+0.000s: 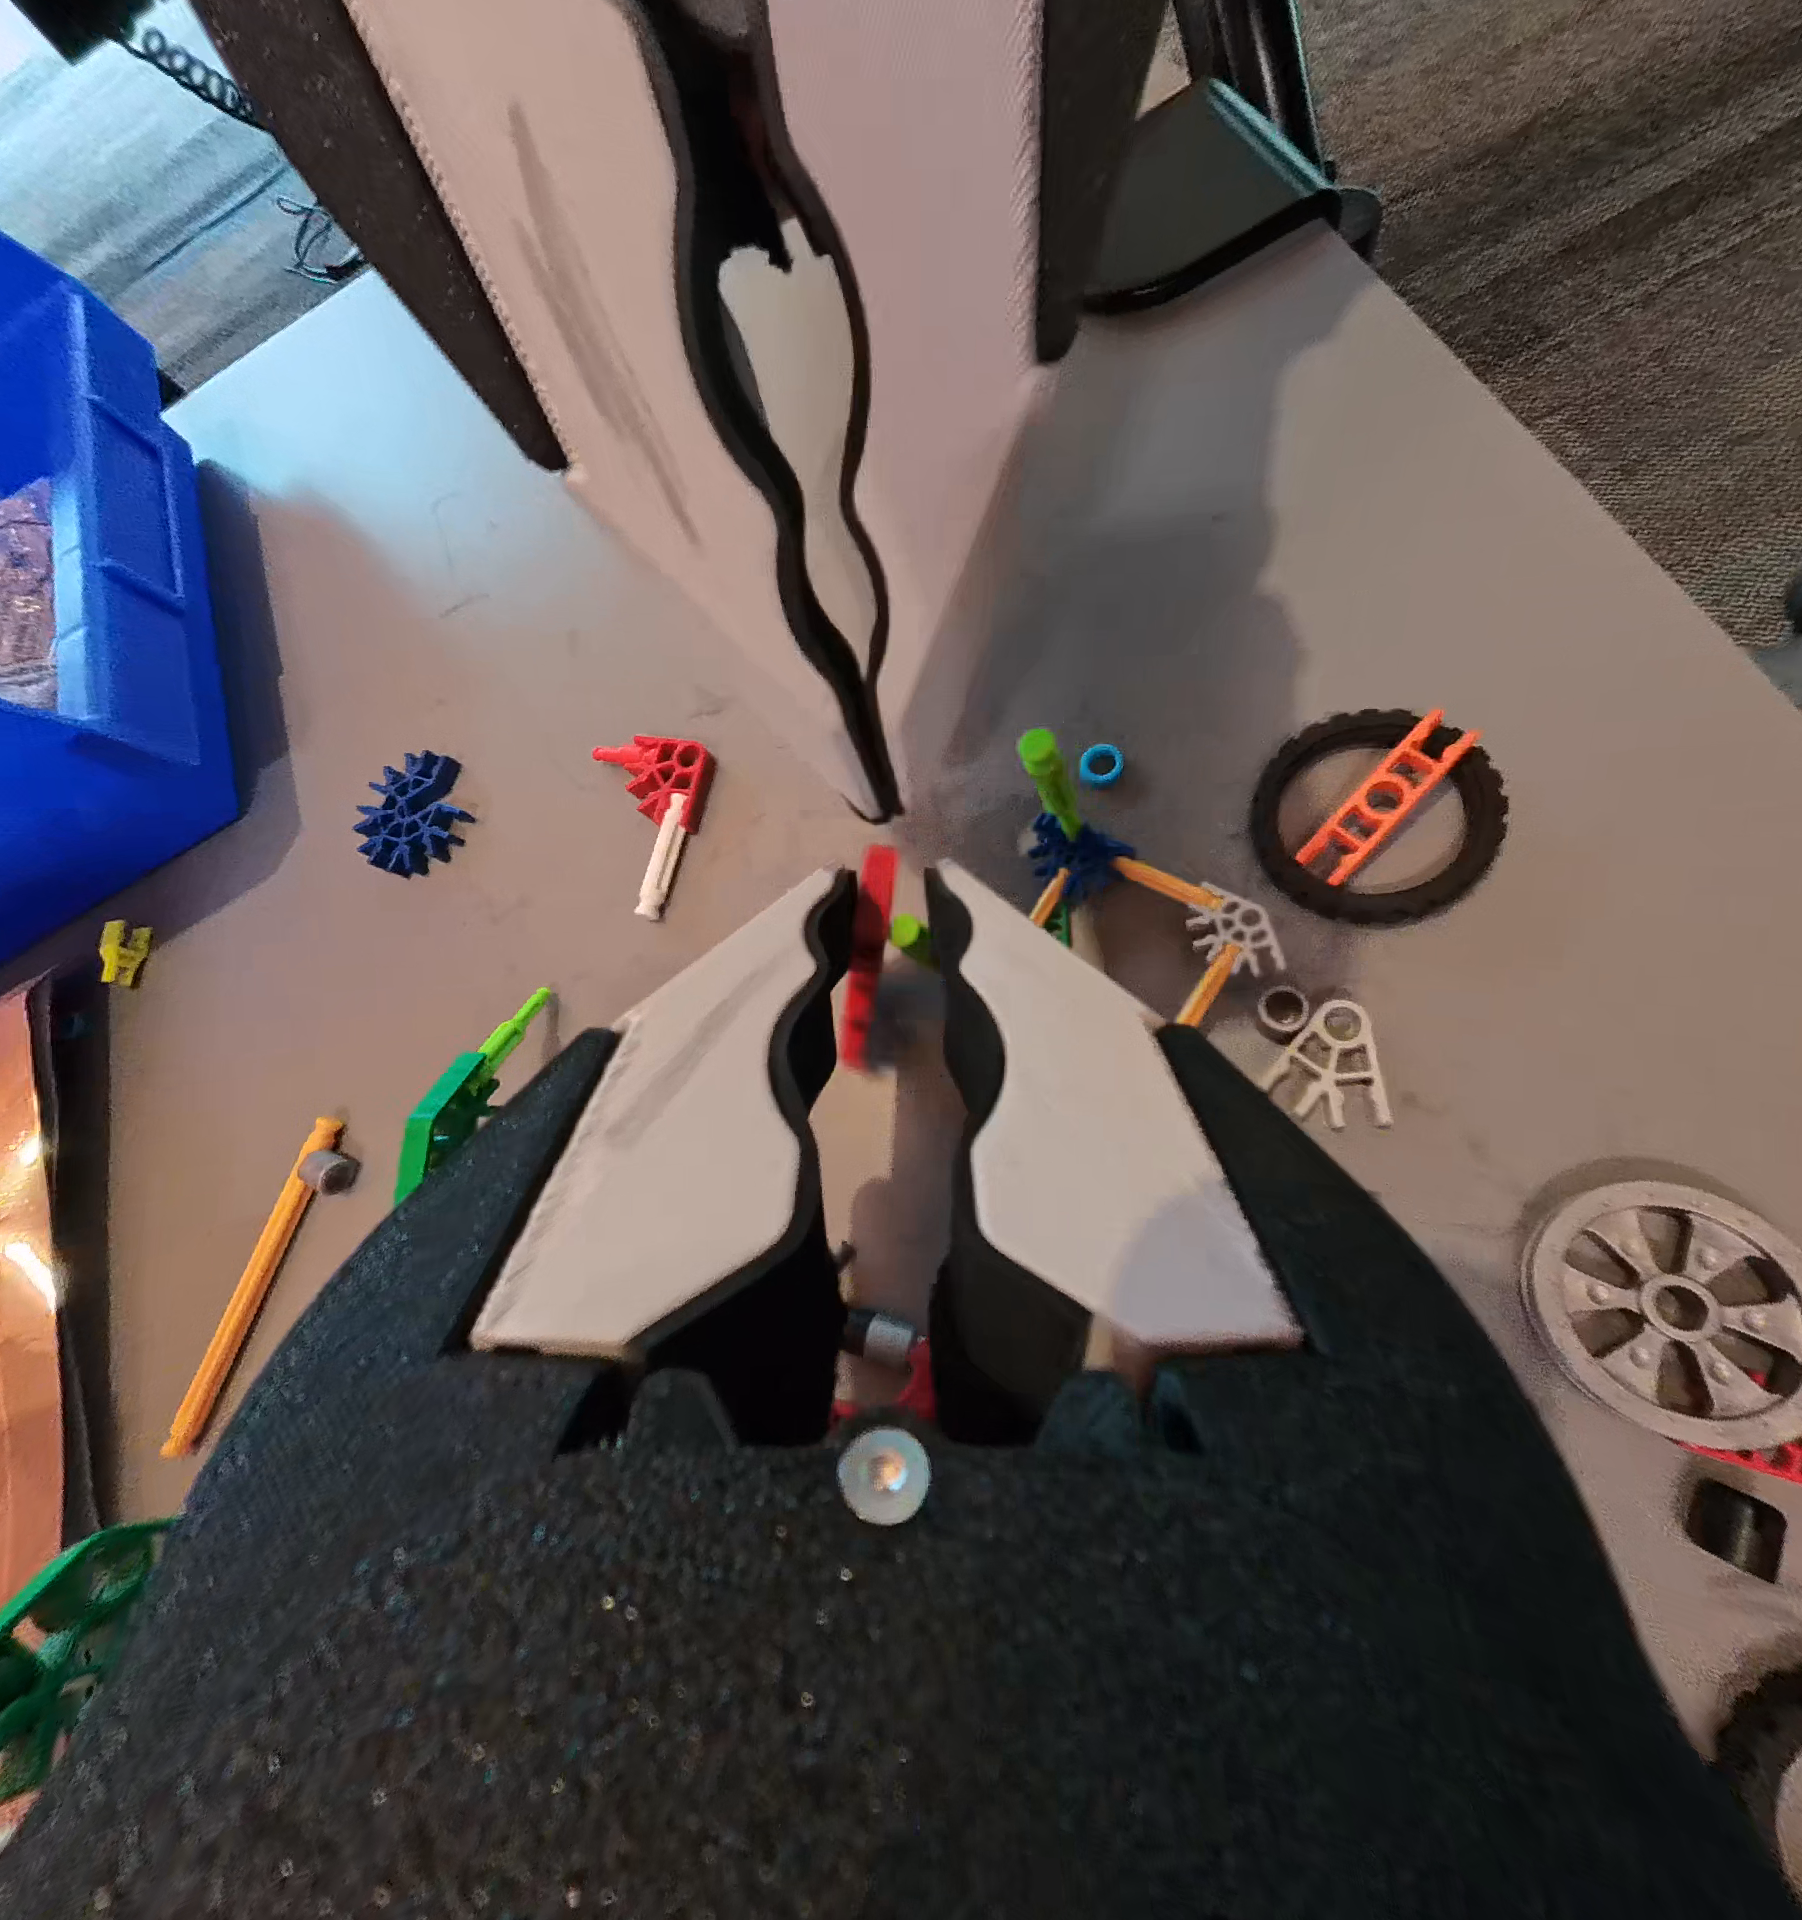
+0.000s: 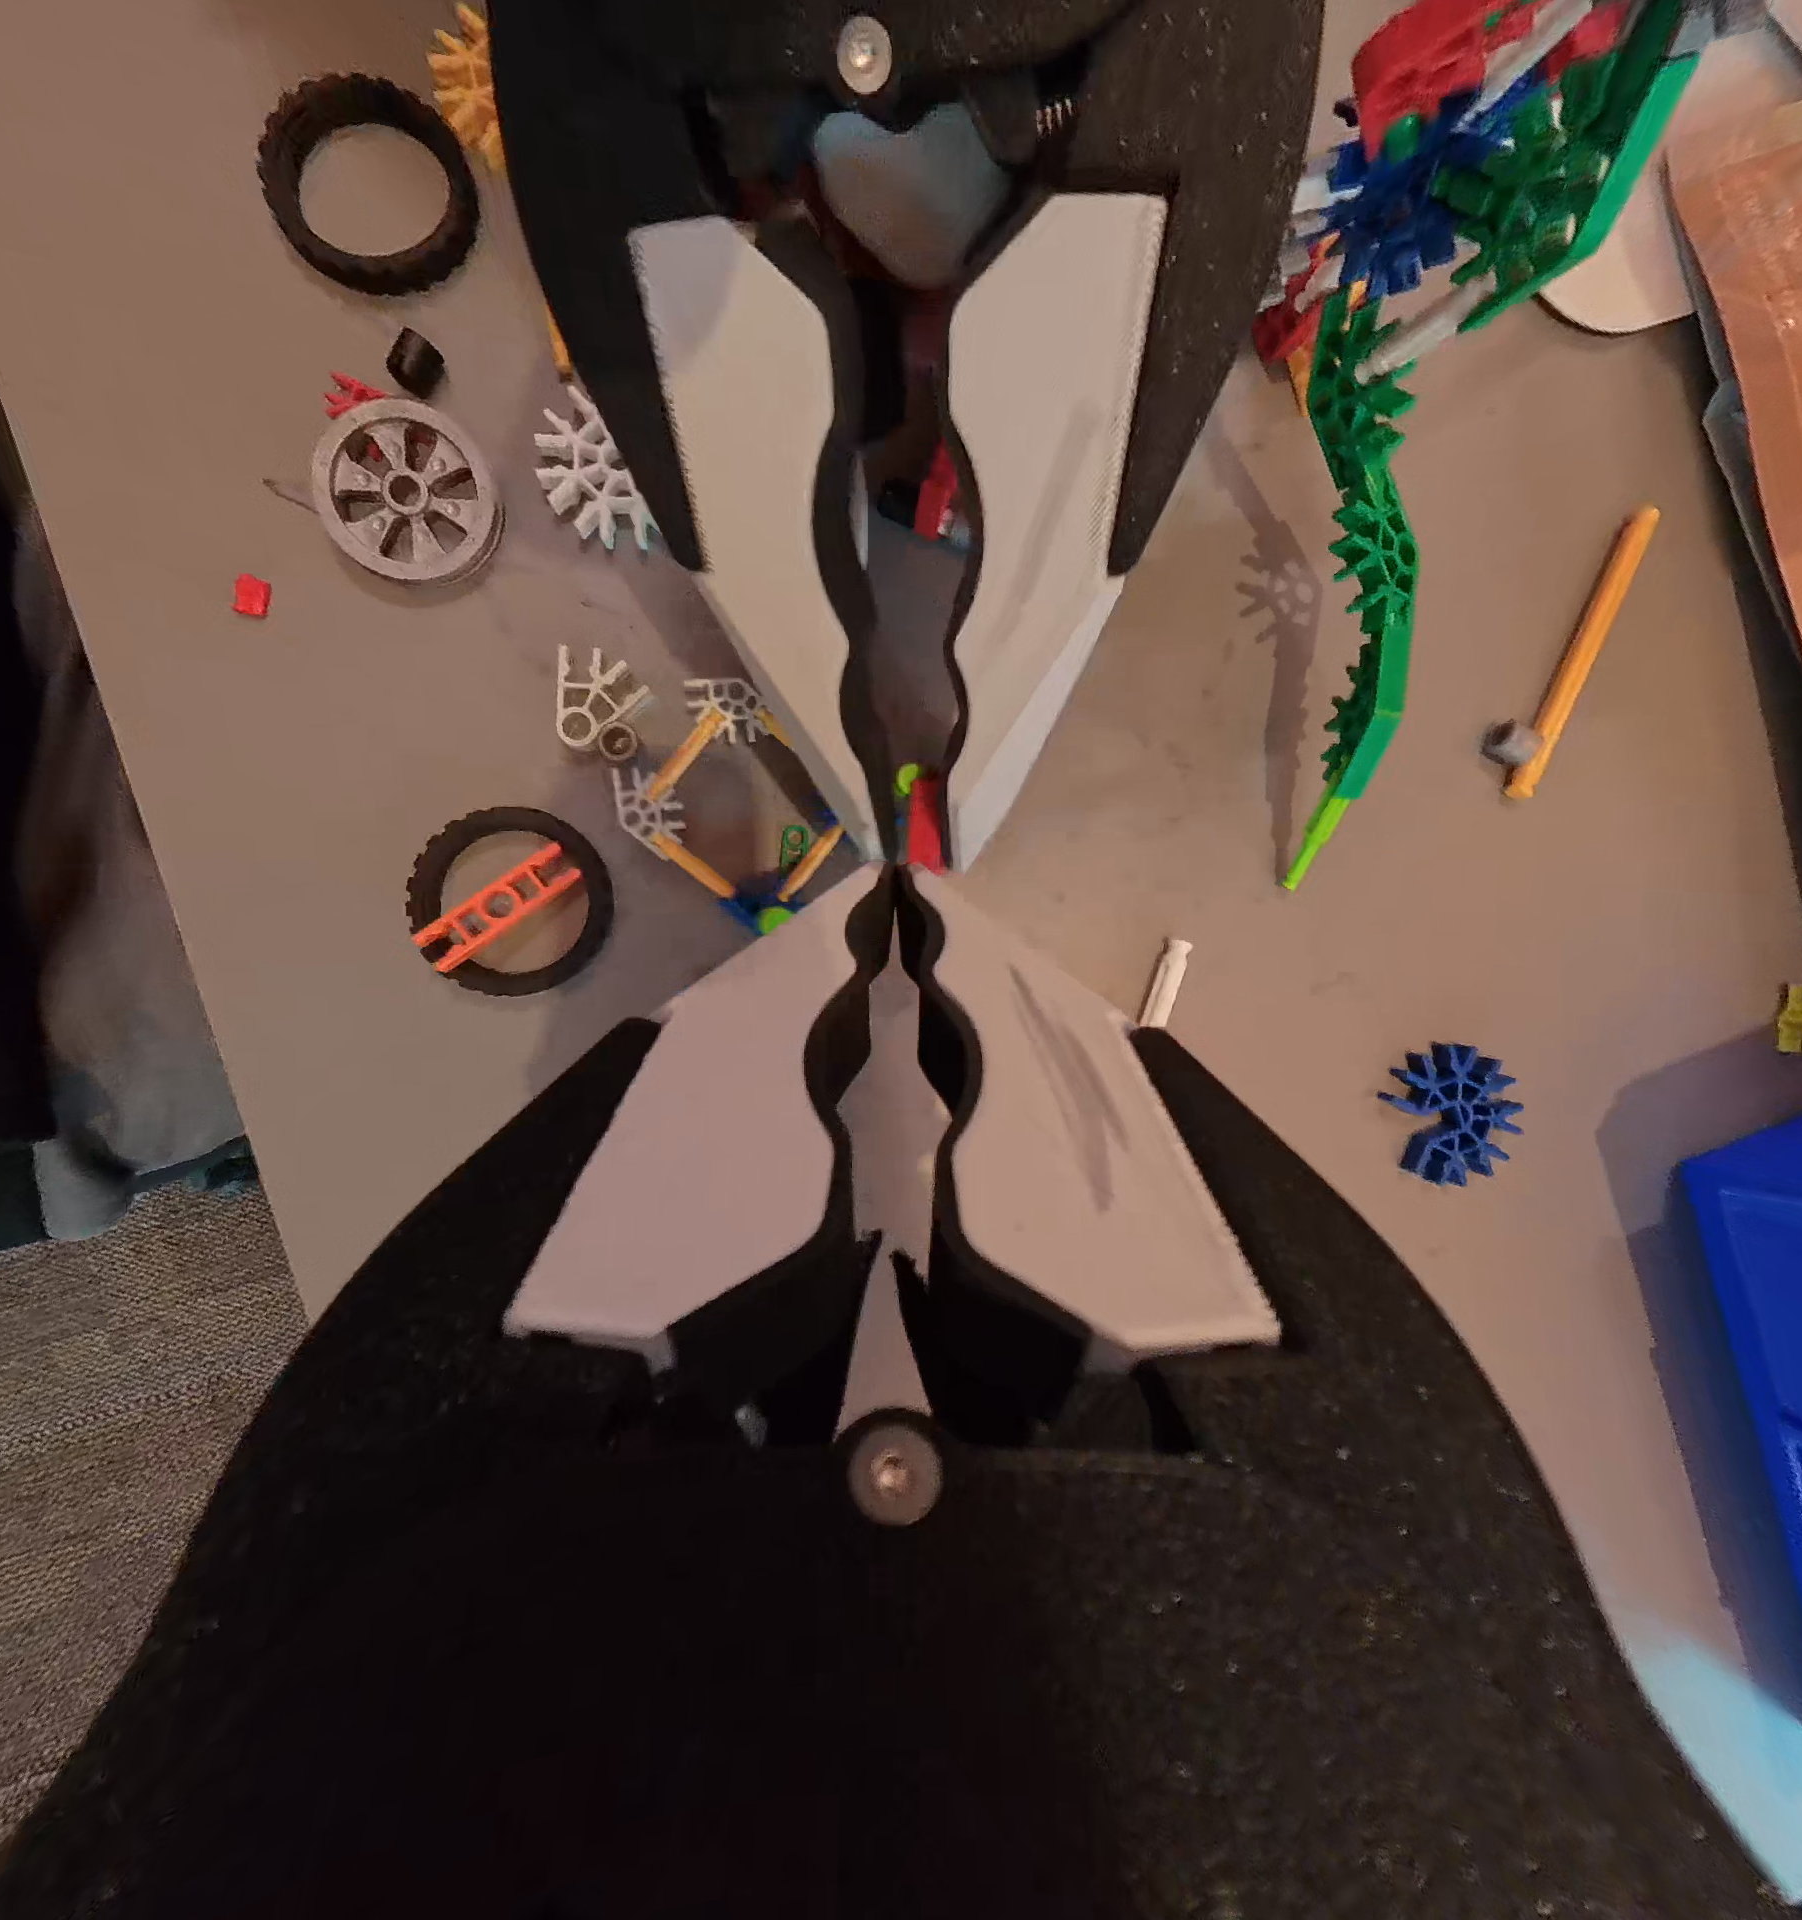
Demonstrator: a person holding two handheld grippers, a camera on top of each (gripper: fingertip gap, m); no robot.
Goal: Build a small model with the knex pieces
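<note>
Grey carpet borders a pale grey worktop scattered with plastic construction pieces. Left gripper has its jaws narrowly parted around a red piece with a lime green rod stuck to it; the blur leaves it unclear whether the fingers actually pinch it. Right gripper meets it tip to tip, jaws pressed together at the tips with nothing visible between them. Just beside both lies a small assembly of orange rods on a blue connector. Farther out sit a black tyre ringing an orange ladder-like piece, a grey spoked wheel, a blue bin and a green toothed strip.
</note>
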